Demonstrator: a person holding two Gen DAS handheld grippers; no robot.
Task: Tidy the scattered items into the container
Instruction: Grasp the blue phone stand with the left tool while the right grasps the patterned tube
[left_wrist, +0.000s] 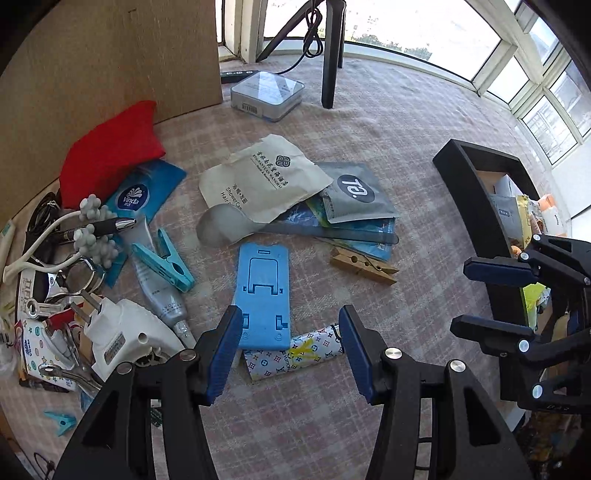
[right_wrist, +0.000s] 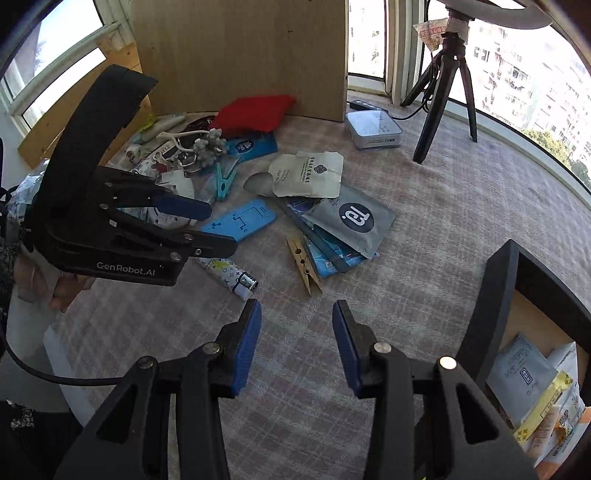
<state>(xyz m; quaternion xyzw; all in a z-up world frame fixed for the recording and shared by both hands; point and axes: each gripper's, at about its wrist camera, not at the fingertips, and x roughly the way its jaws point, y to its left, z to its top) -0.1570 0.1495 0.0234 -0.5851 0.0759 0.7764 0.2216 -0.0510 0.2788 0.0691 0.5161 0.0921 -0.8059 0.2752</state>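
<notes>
Scattered items lie across a checked cloth (left_wrist: 388, 122), most of them toward the left: a blue phone stand (left_wrist: 263, 295) in the middle, a patterned lighter (left_wrist: 295, 352) touching its near end, a wooden clothespin (left_wrist: 364, 266) to its right, and a teal clothespin (left_wrist: 162, 258) to its left. Farther off sit a beige shower-cap sachet (left_wrist: 266, 177) overlapping a grey sachet (left_wrist: 354, 192), with a clear ruler (left_wrist: 332, 234) below them. A red cloth (left_wrist: 110, 162), a blue Vinda tissue pack (left_wrist: 144, 192), a pen (left_wrist: 99, 227) and a white plug (left_wrist: 122, 336) crowd the far left.

The black container (left_wrist: 476, 206) stands at the right edge of the cloth, already holding several packets (right_wrist: 532, 387).

The left gripper (left_wrist: 290, 354) hangs over the near end of the phone stand and the lighter, its jaws spread apart and nothing between the pads. The right gripper (right_wrist: 295, 347) hovers over bare cloth just left of the container, jaws likewise apart and empty; the wooden clothespin (right_wrist: 304, 267) lies just beyond its tips.
</notes>
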